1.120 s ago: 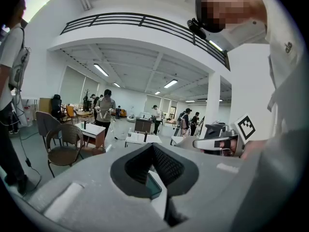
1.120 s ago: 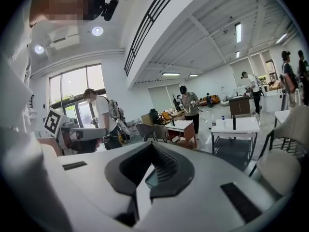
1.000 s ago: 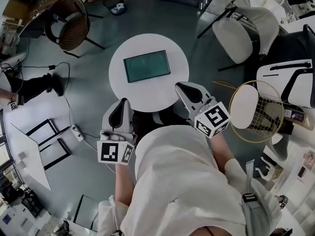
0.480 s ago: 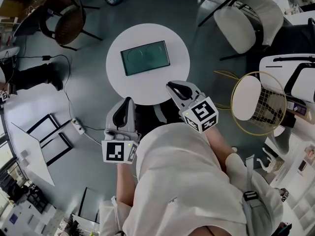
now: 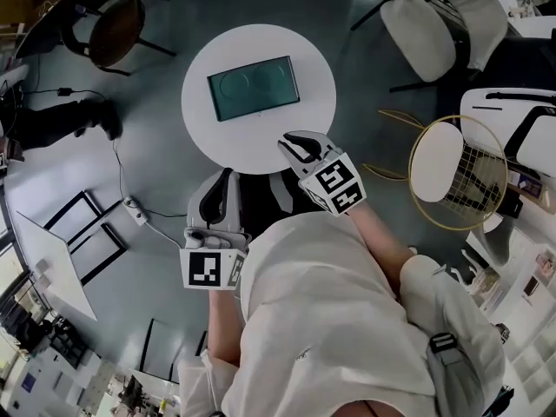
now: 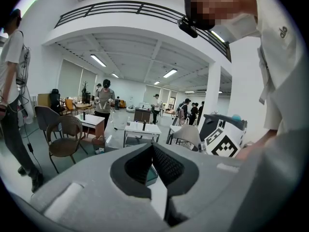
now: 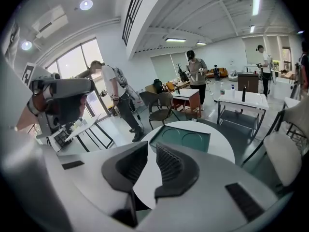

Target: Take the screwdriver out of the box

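Note:
A flat teal-green box [image 5: 254, 87] with its lid closed lies on the small round white table [image 5: 304, 120]. No screwdriver shows. My right gripper [image 5: 294, 144] hangs over the table's near edge and points at the box [image 7: 186, 138]. Its jaws [image 7: 151, 149] have just been opening and stand a narrow gap apart with nothing between them. My left gripper [image 5: 226, 177] is lower and nearer to me, short of the table's rim. Its pads [image 6: 152, 149] meet at the tips with nothing in them. A sliver of the box [image 6: 150, 174] shows past them.
A wicker chair [image 5: 113, 16] stands far left of the table and a white chair [image 5: 439, 16] far right. A round wire-frame seat [image 5: 456, 172] is at the right. Cables and a power strip [image 5: 132, 208] lie on the floor. A person [image 7: 113, 93] stands beyond the table.
My right gripper has come down and forward over the table's near edge, and its jaws have parted slightly. The left gripper has sunk a little.

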Action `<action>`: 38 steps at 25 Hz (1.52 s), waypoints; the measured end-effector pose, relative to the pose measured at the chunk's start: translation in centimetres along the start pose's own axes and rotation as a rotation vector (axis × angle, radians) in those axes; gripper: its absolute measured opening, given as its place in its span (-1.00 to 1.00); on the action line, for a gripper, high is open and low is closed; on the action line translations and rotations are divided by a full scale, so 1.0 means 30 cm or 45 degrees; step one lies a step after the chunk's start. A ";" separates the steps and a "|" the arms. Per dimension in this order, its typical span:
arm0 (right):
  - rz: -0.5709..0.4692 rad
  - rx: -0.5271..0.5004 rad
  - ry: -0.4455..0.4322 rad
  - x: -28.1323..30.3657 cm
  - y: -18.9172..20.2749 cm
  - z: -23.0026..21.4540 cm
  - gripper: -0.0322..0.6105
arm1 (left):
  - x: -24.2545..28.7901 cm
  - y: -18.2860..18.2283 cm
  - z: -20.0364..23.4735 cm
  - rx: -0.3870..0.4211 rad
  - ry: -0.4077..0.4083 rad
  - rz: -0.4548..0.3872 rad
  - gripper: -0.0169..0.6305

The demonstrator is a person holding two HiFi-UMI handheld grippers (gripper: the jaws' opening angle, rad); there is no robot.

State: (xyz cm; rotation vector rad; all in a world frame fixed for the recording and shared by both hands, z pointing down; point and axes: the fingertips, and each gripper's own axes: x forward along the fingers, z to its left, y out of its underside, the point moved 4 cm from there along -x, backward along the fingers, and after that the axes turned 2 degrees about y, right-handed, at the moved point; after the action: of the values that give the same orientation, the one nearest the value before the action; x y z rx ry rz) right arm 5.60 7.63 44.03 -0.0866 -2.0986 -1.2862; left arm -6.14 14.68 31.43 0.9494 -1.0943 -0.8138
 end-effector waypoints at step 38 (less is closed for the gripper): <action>0.341 0.267 0.513 0.538 0.267 -0.103 -0.57 | 0.238 0.155 0.323 0.136 0.532 0.297 -0.91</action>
State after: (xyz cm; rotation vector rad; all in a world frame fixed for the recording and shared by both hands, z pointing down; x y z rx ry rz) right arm -2.32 4.80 60.28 -0.0132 -1.7897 -0.8395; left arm -13.20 7.95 39.87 1.0039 -0.8662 -0.3465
